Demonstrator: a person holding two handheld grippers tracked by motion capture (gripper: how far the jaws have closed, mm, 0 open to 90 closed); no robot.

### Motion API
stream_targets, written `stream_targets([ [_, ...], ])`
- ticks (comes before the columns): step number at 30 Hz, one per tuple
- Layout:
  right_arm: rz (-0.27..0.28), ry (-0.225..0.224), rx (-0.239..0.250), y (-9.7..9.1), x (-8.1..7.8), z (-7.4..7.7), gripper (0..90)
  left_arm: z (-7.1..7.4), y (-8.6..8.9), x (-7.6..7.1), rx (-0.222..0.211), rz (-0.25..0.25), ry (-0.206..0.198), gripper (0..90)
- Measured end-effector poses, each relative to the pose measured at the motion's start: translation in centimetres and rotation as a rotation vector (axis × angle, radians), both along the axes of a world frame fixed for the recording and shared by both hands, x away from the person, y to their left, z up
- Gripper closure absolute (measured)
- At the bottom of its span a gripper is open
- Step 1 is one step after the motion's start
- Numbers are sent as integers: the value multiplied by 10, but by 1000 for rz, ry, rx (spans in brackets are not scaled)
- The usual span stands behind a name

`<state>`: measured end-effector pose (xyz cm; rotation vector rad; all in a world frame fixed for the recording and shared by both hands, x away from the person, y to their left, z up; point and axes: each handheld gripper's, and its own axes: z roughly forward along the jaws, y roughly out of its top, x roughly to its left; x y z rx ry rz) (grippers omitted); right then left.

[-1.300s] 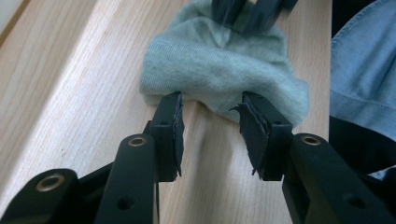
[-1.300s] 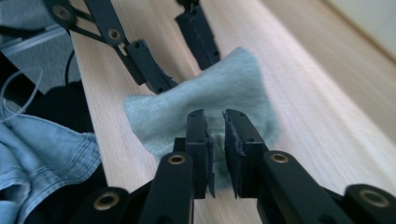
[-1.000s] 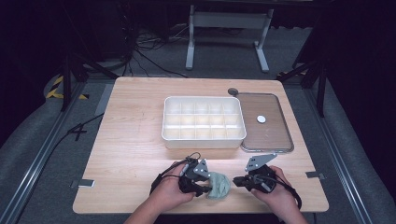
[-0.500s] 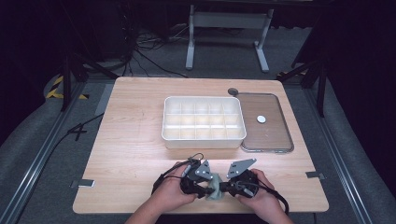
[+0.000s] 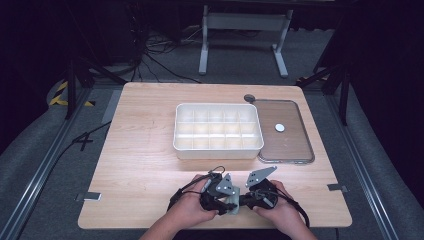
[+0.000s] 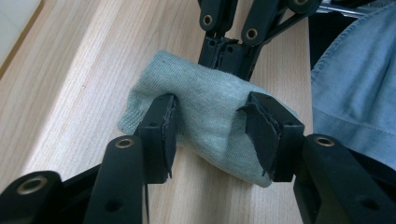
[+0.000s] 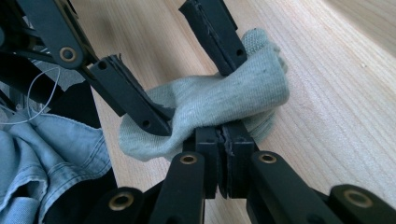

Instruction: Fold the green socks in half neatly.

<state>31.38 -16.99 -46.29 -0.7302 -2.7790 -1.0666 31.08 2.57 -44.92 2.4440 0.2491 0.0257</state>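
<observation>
Pale green sock [image 6: 210, 116], bunched on the worktop [image 5: 150, 165] at its near edge, lies between two tools. The left hand-held gripper [image 6: 212, 135] clamps its middle across the width; the right hand-held gripper [image 7: 224, 144], opposite, pinches one edge, probably for folding.

Floor [image 5: 60, 165] left of table — painted "4".

The right gripper [image 5: 243, 199] has moved left, in against the left gripper [image 5: 231, 201]; the pale green cloth [image 5: 232, 206] between them is now bunched smaller, both grippers pinching it.
</observation>
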Motion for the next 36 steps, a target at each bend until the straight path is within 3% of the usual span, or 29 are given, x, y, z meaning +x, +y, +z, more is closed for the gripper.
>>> stream_targets([
  [4, -8, 0, -6, 0, -1, 0, 865, 0, -4, -5, 24, 20, -24, 523],
  [10, -34, 15, -73, -10, -3, 4, 731, 0, -8, -6, 50, 31, -30, 526],
  [13, -96, 26, -32, -22, -2, 13, 679, 0, -9, -6, 52, 45, -27, 526],
  [18, -217, -12, 35, -27, -4, 26, 563, 1, -10, -7, 64, 55, -23, 526],
  [26, -284, -37, 110, -14, -9, 25, 517, 0, -9, -6, 56, 63, -26, 509],
  [30, -281, -36, 71, -11, -6, 19, 516, 1, -9, -7, 63, 63, -19, 507],
  [36, -225, -45, -48, -5, -3, 9, 552, 1, -8, -7, 77, 69, -27, 498],
])
